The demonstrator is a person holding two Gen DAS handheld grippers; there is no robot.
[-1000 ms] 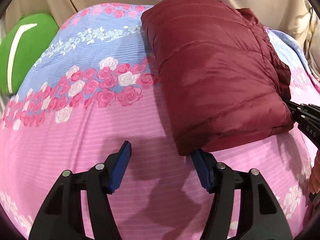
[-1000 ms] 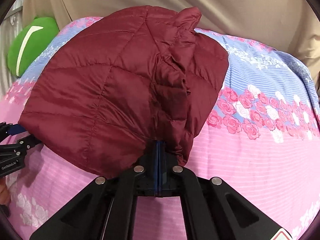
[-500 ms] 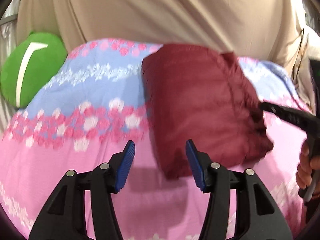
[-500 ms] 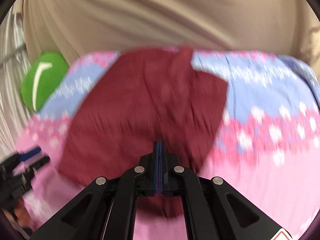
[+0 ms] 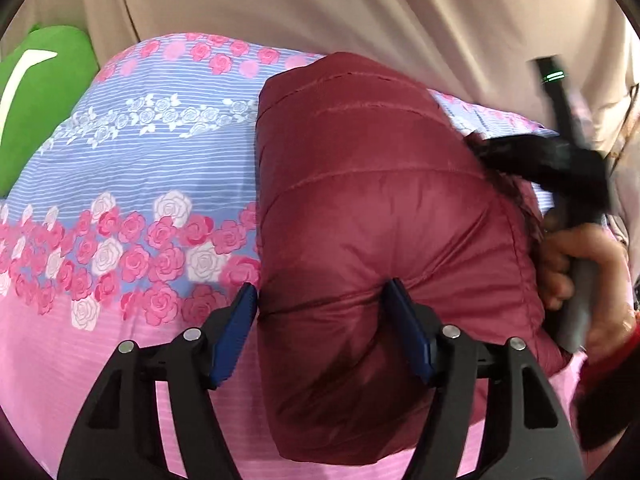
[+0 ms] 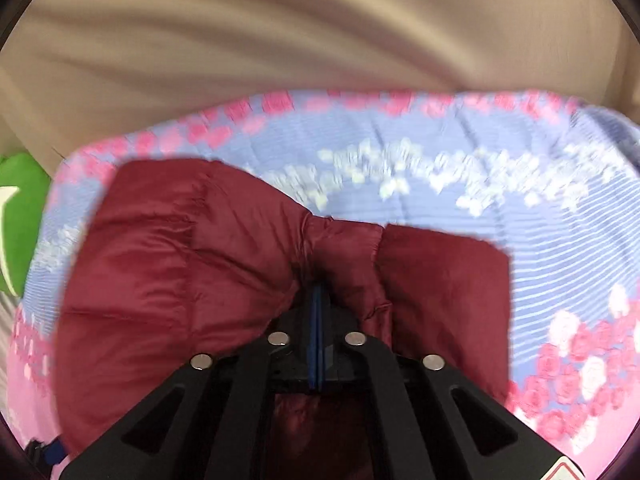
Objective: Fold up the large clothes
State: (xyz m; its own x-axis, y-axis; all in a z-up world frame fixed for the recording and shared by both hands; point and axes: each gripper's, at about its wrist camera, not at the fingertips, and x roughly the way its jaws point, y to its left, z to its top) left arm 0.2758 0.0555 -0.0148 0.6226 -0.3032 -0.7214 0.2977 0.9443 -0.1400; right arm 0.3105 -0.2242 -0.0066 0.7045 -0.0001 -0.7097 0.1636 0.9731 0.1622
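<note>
A folded dark red puffer jacket (image 5: 372,216) lies on a bed with a pink and blue rose-patterned cover (image 5: 132,184). My left gripper (image 5: 324,332) is open, its blue pads on either side of the jacket's near left corner, which bulges between them. My right gripper (image 6: 318,312) is shut on the jacket (image 6: 168,280) at a bunched fold on its near edge. The right gripper also shows in the left wrist view (image 5: 560,168), blurred, at the jacket's right side, held by a hand.
A green cushion (image 5: 36,100) sits at the bed's far left and also shows in the right wrist view (image 6: 20,232). A beige curtain (image 5: 320,4) hangs behind the bed. The cover (image 6: 500,200) extends to the right of the jacket.
My left gripper has moved forward so the jacket's corner now sits between its open pads. My right gripper stays shut on the jacket and has moved with it; the view is motion-blurred.
</note>
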